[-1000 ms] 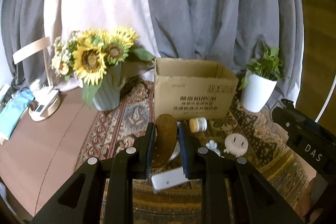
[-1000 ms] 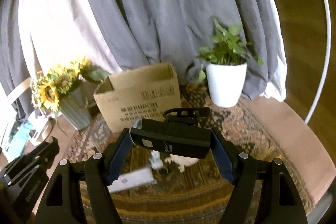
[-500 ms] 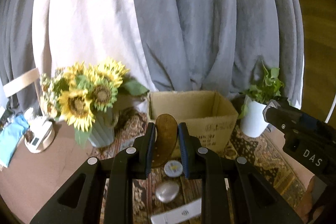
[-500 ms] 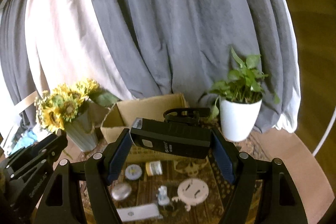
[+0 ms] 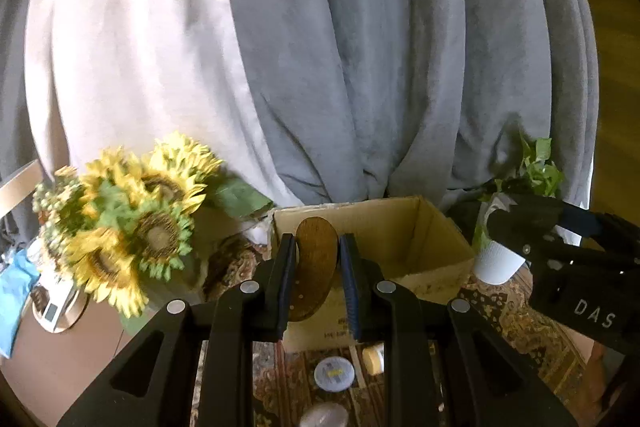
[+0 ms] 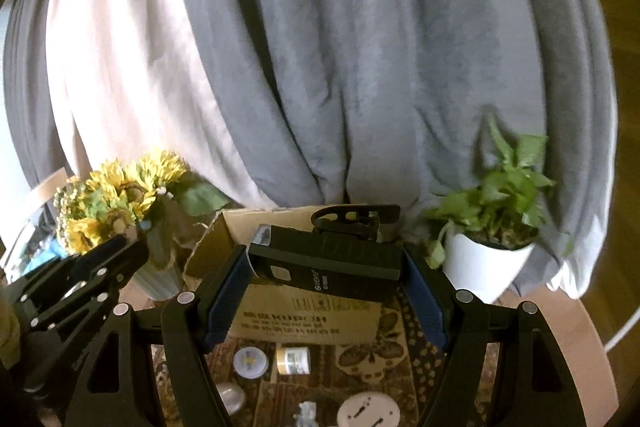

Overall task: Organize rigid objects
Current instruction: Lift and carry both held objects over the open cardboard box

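Observation:
My left gripper (image 5: 318, 269) is shut on a brown oval wooden piece (image 5: 314, 267), held upright above the front of an open cardboard box (image 5: 404, 247). My right gripper (image 6: 324, 291) is shut on a black rectangular device (image 6: 326, 261) with a clip on top, held in front of the same box (image 6: 308, 317). The right gripper also shows at the right edge of the left wrist view (image 5: 560, 259). The left gripper shows at the left of the right wrist view (image 6: 76, 287). Both are raised above the patterned rug.
On the rug in front of the box lie a round white tin (image 6: 250, 362), a small jar (image 6: 293, 360), a silver oval (image 6: 231, 398) and a white round disc (image 6: 368, 413). A sunflower vase (image 5: 132, 235) stands left, a white potted plant (image 6: 486, 247) right. Curtains hang behind.
Both grippers have risen and moved toward the box with their objects. The rug items have slid down in both views and the box opening has come into view.

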Motion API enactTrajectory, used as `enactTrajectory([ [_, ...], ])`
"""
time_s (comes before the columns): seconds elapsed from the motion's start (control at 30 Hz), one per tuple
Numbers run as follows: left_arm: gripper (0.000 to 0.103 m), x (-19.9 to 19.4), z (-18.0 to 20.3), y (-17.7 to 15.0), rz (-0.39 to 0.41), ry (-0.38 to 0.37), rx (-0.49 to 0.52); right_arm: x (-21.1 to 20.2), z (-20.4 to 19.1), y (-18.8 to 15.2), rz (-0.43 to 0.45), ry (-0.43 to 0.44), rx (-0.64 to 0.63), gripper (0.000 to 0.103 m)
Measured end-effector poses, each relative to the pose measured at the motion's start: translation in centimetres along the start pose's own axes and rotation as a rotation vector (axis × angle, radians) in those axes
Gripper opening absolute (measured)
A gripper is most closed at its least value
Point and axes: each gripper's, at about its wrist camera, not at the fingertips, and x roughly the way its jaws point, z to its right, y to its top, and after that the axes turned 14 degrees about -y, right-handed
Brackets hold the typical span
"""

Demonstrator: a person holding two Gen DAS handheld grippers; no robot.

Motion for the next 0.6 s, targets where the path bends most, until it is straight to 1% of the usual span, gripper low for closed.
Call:
enactTrajectory([
  [0.17, 0.023, 2.5, -0.3, 1.5, -0.039, -0.026, 0.014, 2.7, -0.7, 1.2, -0.054, 0.027, -0.009, 0.075],
  [0.33, 0.023, 4.8, -0.5, 2.8, -0.086, -0.065, 0.016, 5.8, -1.2, 2.4, -0.144, 0.064, -0.015, 0.075],
  [0.4, 0.023, 5.7, -0.8, 3.3, -0.104, -0.079, 0.015, 7.1, -1.3, 2.8, -0.179, 0.064, -0.02, 0.075],
  [0.53, 0.023, 8.0, -1.2, 3.9, -0.172, -0.11, 0.012, 9.4, -1.7, 3.4, -0.239, 0.071, -0.048, 0.075],
  [0.6, 0.023, 9.4, -1.6, 4.0, -0.21, -0.11, 0.011, 10.4, -1.9, 3.6, -0.264, 0.065, -0.061, 0.075],
])
